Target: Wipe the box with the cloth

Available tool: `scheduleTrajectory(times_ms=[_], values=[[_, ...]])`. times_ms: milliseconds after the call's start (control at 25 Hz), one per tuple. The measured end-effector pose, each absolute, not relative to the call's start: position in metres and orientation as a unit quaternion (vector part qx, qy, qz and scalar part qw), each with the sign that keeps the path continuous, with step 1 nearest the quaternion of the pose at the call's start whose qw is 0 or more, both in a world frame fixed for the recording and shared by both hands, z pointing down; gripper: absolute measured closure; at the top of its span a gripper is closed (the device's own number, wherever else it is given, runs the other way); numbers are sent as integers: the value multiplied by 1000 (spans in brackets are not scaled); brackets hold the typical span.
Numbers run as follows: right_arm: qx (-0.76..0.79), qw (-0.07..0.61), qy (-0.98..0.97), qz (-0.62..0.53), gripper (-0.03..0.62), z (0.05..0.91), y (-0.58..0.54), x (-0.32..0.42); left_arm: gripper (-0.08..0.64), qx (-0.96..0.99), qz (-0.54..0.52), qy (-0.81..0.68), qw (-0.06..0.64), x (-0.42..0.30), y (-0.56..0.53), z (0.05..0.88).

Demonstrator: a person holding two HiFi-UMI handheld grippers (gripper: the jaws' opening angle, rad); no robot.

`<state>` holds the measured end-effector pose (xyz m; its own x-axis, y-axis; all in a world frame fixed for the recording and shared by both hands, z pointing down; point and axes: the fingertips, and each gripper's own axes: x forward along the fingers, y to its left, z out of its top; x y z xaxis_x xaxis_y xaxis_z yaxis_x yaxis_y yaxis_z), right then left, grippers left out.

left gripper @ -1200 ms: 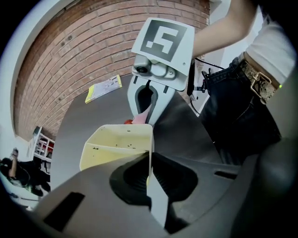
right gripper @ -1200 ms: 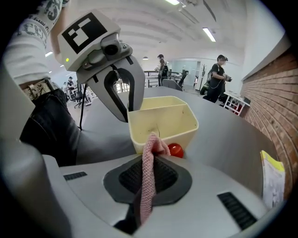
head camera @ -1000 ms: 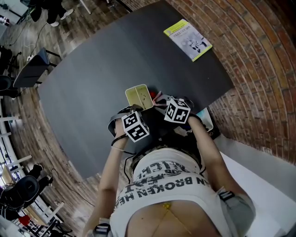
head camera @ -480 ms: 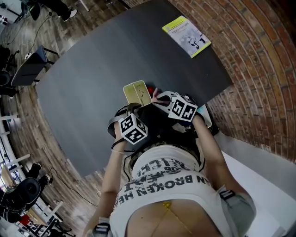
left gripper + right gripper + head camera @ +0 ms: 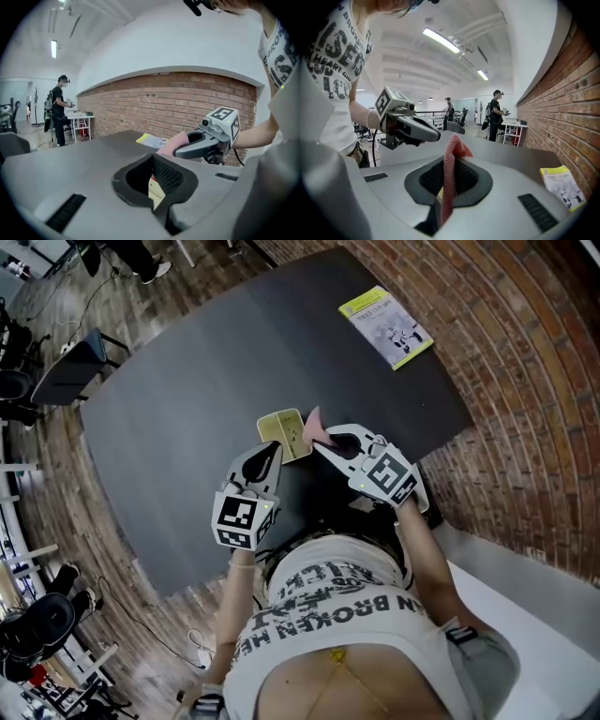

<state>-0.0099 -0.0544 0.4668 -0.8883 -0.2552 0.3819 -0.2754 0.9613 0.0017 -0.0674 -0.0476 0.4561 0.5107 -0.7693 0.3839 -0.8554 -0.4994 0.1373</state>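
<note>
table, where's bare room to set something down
Bare: the wide stretch of table left of the yellow box, and the strip between that box and the booklet at the far right corner. Crowded: the near edge, where box, pink cloth, left gripper and right gripper bunch together.

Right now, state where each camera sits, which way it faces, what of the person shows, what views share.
Head view: on the head, facing steeply down at the table; shows shirt, arms, left gripper, right gripper.
Left gripper view: on the left gripper, looking along its jaws, just closed on the box, toward the wall; shows an arm, shirt.
Right gripper view: on the right gripper, looking along jaws shut on the cloth, across the table; shows an arm, shirt.
Shared: all show the booklet; each gripper view shows the other gripper.
</note>
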Motion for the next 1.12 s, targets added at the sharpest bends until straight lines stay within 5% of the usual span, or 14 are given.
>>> scheduleTrajectory(times_ms=[520, 1120], values=[[208, 47, -976, -45, 575, 341, -55, -41, 552, 841, 5, -534, 81, -71, -45, 348], [212, 47, -975, -48, 575, 331, -44, -44, 552, 842, 10, -537, 42, -65, -34, 329]])
